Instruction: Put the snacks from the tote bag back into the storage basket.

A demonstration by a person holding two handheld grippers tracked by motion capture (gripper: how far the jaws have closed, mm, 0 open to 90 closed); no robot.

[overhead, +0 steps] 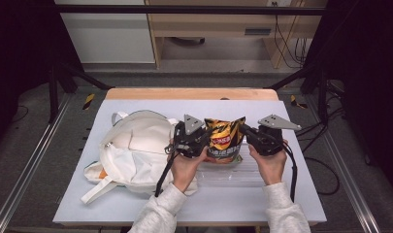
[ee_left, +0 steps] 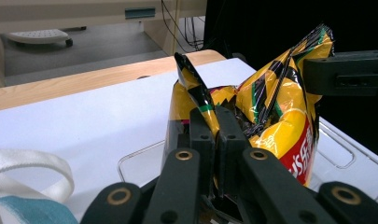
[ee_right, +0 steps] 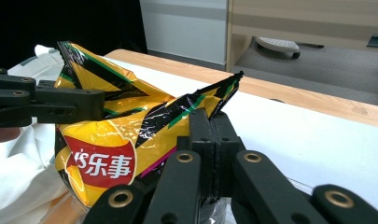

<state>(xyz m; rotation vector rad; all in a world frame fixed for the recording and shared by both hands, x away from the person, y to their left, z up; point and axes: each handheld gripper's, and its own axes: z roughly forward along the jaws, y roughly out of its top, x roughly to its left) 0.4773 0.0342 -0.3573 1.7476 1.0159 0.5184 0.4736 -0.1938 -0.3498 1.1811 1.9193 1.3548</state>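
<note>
While both grippers, left gripper (overhead: 204, 137) and right gripper (overhead: 246, 132), clamp opposite top corners of the chip bag (overhead: 224, 141), probably about to tear open; next, pull apart evenly.

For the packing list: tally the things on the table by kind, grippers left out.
Yellow foil snack bag with red logo: 1
White cloth backpack: 1
Clear plastic tray: 1
Total: 3
</note>
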